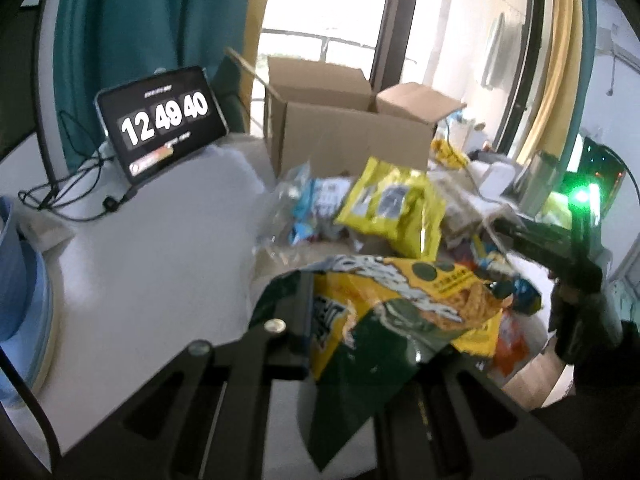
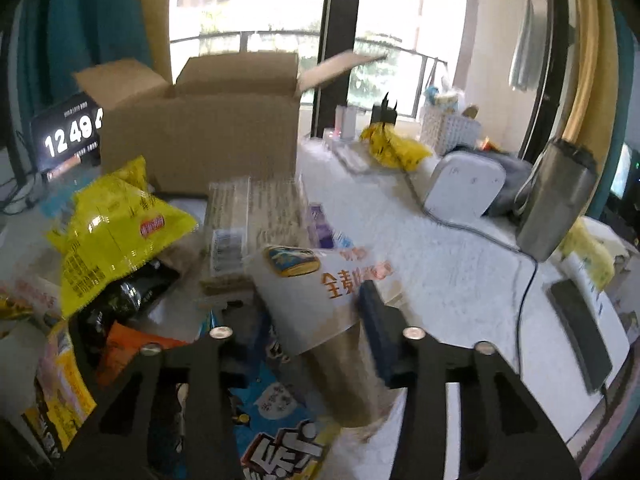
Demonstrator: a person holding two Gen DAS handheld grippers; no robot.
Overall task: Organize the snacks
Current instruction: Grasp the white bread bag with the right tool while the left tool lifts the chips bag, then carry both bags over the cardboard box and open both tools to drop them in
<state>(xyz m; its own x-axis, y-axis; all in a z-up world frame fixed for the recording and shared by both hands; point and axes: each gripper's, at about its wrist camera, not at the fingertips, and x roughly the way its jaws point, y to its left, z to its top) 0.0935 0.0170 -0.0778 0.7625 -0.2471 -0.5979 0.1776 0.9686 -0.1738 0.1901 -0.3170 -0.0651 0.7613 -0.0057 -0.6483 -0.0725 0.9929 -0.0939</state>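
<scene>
A dark green and yellow snack bag (image 1: 372,320) carries white lettering and a picture of orange strips. Behind it lies a bright yellow packet (image 1: 394,208) with a grey panel; from the right wrist view the same yellow packet (image 2: 116,232) shows a small red label. A white pouch (image 2: 316,284) bears orange characters and a blue oval badge edged in gold. Below it a blue packet (image 2: 276,420) has bold black-and-white lettering. The cardboard box (image 1: 344,128) is plain brown. The clock tablet (image 1: 162,120) is black with white digits. The curtain (image 1: 132,32) is teal.
</scene>
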